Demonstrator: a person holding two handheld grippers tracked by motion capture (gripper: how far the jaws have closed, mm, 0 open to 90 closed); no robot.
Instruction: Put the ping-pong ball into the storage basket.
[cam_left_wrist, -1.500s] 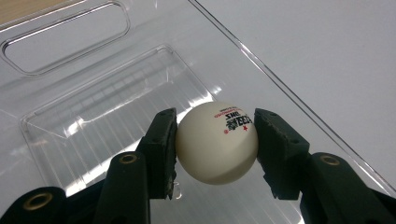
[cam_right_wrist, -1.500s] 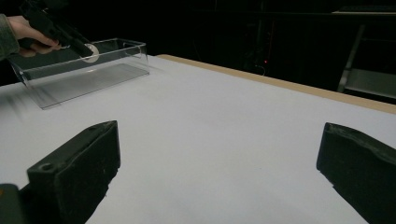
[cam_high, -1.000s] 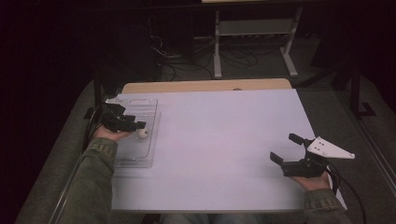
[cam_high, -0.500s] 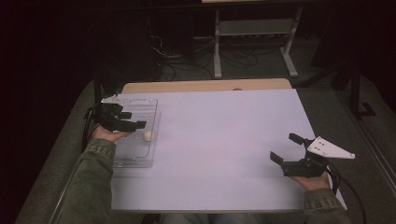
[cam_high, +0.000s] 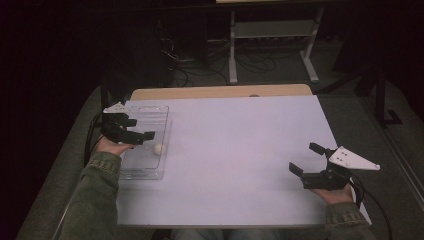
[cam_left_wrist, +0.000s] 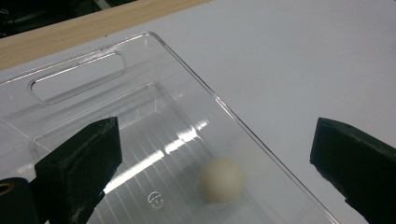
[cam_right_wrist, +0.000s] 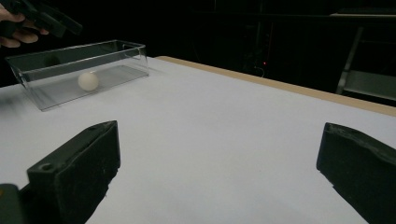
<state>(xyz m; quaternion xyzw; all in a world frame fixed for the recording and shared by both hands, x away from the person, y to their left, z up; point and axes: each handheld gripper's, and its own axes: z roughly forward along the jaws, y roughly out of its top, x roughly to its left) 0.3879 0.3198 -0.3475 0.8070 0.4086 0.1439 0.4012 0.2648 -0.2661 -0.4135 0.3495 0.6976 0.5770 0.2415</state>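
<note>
Ball (cam_high: 159, 148) lies loose in clear tray (cam_high: 150, 172), left gripper (cam_high: 134, 129) fingers just opened above at nine o'clock; it may roll.

ball (cam_high: 159, 148) in tray (cam_high: 150, 112) | tray at table's (cam_high: 240, 150) left edge | left tongs (cam_high: 137, 129) above tray

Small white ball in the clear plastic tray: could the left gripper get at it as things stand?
Probably yes. The left gripper hangs open over the clear plastic tray, and the small white ball lies loose below, with the tray's open top leaving the way free.
</note>
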